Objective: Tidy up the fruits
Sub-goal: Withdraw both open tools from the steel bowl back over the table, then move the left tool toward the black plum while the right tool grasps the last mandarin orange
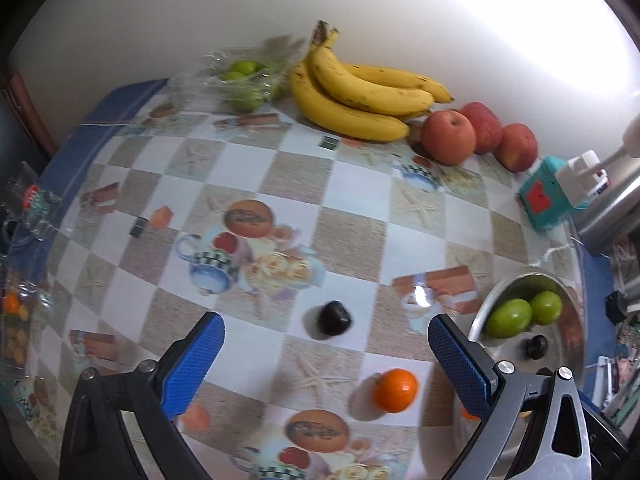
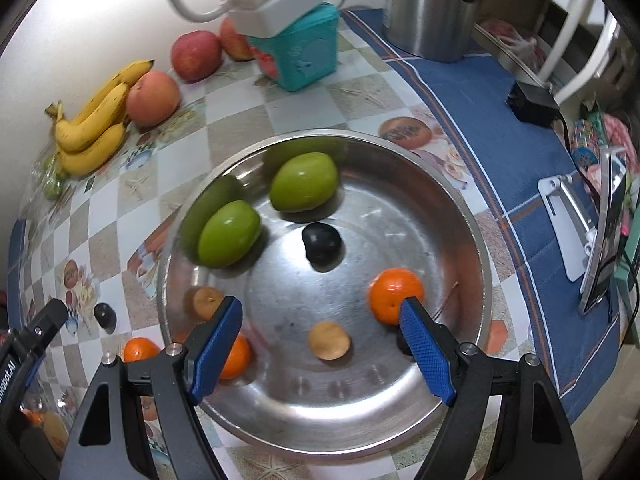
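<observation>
Hanging over the steel bowl (image 2: 460, 216), the right gripper (image 2: 320, 344) had its fingers spread and empty. Inside the bowl lay two green fruits (image 2: 304, 182), a dark plum (image 2: 322, 246) and an orange (image 2: 394, 294). Beside the bowl, the left gripper (image 1: 326, 354) gaped, released, above another plum (image 1: 334, 318) and orange (image 1: 395, 390) on the counter (image 1: 360, 208).

Bowl (image 2: 460, 208) on bench (image 2: 120, 216), near its right side. In bowl: two pears (image 2: 229, 234) side by side at far left, plum (image 2: 322, 246) at centre, orange (image 2: 394, 294) to right, small round fruit (image 2: 330, 340) nearer camera. On bench left of bowl: second plum (image 1: 334, 317), second orange (image 1: 395, 389) just beside it. Along back wall: bagged fruit (image 1: 244, 80) leftmost, then bananas (image 1: 360, 96), apples (image 1: 448, 136), box (image 1: 548, 196); kettle (image 2: 432, 4) at far right corner.
</observation>
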The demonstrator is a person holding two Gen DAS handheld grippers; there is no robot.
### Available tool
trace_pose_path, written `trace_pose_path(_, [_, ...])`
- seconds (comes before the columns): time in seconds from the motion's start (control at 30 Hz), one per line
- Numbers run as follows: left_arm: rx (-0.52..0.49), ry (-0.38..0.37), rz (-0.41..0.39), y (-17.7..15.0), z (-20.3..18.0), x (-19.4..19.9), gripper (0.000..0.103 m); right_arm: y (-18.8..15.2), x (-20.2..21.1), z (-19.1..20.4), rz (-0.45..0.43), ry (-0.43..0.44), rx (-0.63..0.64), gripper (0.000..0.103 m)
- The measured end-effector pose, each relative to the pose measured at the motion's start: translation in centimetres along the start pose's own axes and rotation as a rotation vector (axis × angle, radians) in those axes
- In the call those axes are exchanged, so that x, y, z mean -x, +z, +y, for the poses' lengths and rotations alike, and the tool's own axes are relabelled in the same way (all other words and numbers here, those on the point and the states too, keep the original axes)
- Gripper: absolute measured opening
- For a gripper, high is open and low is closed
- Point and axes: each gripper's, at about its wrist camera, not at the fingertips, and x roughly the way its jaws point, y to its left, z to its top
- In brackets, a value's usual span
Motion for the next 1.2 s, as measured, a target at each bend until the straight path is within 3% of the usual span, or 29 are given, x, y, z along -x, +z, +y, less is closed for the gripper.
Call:
trace_pose_path(0.17, [0.014,0.013,-0.009,0.3,1.6,0.3,0.103,-0.3,0.1,1.8,0.001,0.010,0.053,0.081])
trace_pose_path(0.37, [0.010,0.120,-0.028,0.8,4.0,0.3,0.103,-1.1,0.4,4.5,0.000,0.022,0.129,0.082])
trace_pose_path(0.73, [0.033,0.225,-0.055,1.0,7.9,0.8,0.103,-3.1,0.7,10.5,-0.001,0.089,0.283,0.082])
trace_pose_path(1.03, [0.057,0.192,-0.036,1.0,8.9,0.7,0.103,-4.4,0.6,13.8,0.005,0.152,0.364,0.082])
trace_pose_path(1.2, [0.051,0.165,0.019,0.6,8.5,-1.1,0.103,-4.9,-0.4,14.7,0.027,0.158,0.399,0.081])
